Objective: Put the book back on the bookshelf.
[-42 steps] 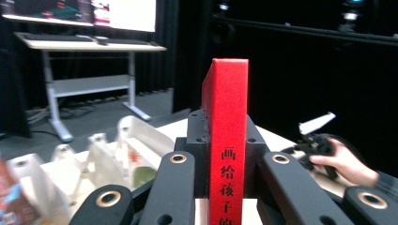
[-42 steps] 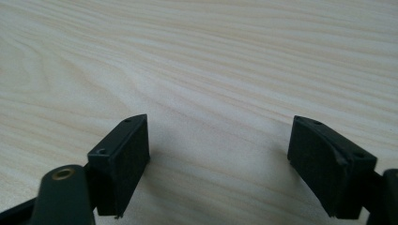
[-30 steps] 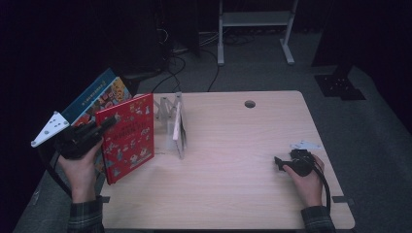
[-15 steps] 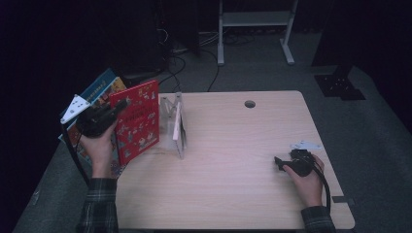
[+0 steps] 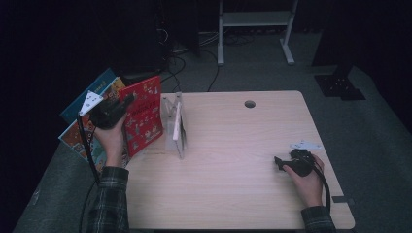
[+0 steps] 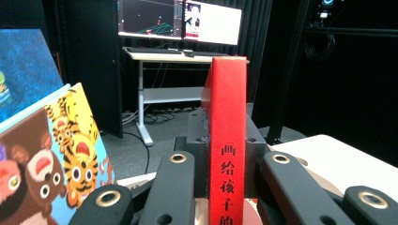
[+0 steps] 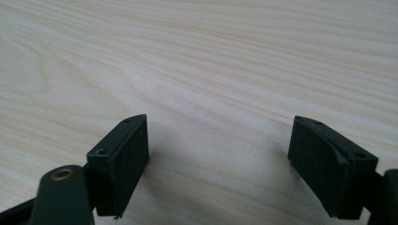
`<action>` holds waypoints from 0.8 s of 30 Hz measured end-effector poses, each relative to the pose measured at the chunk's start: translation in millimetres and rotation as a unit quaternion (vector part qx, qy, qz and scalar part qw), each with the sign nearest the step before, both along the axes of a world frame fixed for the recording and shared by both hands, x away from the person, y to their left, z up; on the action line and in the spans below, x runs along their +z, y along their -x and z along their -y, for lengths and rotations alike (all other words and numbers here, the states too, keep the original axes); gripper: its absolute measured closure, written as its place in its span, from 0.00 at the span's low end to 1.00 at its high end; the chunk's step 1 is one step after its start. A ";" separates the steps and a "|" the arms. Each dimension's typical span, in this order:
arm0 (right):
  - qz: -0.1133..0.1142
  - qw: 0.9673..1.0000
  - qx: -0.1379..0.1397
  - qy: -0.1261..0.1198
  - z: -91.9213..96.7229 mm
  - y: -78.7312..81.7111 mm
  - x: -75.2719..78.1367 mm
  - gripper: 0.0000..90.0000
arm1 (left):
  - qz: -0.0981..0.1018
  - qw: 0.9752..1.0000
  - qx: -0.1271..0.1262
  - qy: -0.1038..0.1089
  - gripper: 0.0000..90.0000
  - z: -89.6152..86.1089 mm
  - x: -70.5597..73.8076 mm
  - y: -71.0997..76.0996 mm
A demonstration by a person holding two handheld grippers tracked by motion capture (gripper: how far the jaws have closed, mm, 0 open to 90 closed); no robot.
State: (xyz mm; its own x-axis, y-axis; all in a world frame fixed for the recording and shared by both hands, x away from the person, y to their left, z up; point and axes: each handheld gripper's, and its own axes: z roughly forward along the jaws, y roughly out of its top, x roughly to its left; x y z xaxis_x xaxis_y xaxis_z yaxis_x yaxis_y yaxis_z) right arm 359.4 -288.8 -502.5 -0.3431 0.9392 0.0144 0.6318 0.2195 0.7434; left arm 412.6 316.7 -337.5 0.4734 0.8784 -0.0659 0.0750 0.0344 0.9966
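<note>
My left gripper (image 5: 127,101) has its two black fingers (image 6: 176,187) pressed on the spine of a red book (image 6: 228,136). The spine stands straight up between them, with dark letters running down it. The fingers sit close on each side of it, so the book is pinched tight. From the high view, my left hand (image 5: 111,138) holds the red book (image 5: 144,115) up on its edge at the left side of the table (image 5: 233,194), tilted a little. Just to its right stands a clear book stand (image 5: 176,124) with a thin pale book in it. To the left of my gripper are two more picture books. One has tigers and bears (image 6: 56,159) on it, and a blue one (image 6: 26,70) is behind that.

My right gripper (image 7: 218,164) has its fingers (image 7: 122,159) far apart. Nothing is between them, just the pale wood of the table under them. From the high view, my right gripper (image 5: 281,164) lies low on the right side of the table, in my right hand (image 5: 306,174), well apart from the books.
</note>
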 end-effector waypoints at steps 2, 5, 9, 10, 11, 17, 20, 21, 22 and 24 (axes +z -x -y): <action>0.000 1.000 0.000 0.000 0.0 0.0 0.0 0.22 | 0.000 1.000 0.001 -0.006 0.88 -1.3 -0.8 1.8; 0.000 1.000 0.000 0.000 -0.1 0.1 0.0 0.22 | -0.002 1.000 0.001 -0.014 0.88 -1.4 -1.7 5.8; 0.000 1.000 0.000 0.000 -0.1 0.1 0.0 0.22 | -0.004 1.000 0.006 -0.027 0.88 1.1 -5.2 10.5; 0.000 1.000 0.000 0.000 -0.1 0.1 0.0 0.22 | -0.006 1.000 0.007 -0.030 0.88 0.6 -6.9 11.2; 0.000 1.000 0.000 0.000 -0.1 0.1 0.0 0.22 | -0.007 0.999 0.008 -0.030 0.88 0.4 -8.5 11.8; 0.000 1.000 0.000 0.000 -0.2 0.1 0.0 0.22 | -0.018 0.999 0.010 -0.046 0.88 2.7 -19.6 16.9; 0.000 1.000 0.000 0.000 -0.2 0.2 0.1 0.22 | -0.021 0.999 0.013 -0.042 0.88 0.6 -24.5 20.8; 0.000 1.000 0.000 0.000 -0.2 0.2 0.1 0.22 | -0.022 0.999 0.015 -0.041 0.88 -0.3 -26.2 21.8; 0.000 1.000 0.000 0.000 -0.2 0.2 0.0 0.22 | -0.026 0.999 0.015 -0.040 0.88 -1.7 -28.8 23.4; 0.000 1.000 0.000 0.000 -0.2 0.2 0.1 0.22 | -0.024 0.999 0.014 -0.038 0.88 -2.1 -30.1 26.1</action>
State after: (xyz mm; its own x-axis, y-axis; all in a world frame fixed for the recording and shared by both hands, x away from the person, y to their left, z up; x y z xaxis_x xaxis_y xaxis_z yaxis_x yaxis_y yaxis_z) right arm 359.2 -288.6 -502.5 -0.3423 0.9395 0.0144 0.6325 0.2190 0.7430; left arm 386.5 318.8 -367.6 0.4467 0.8944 -0.0212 0.1225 -0.0377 0.9918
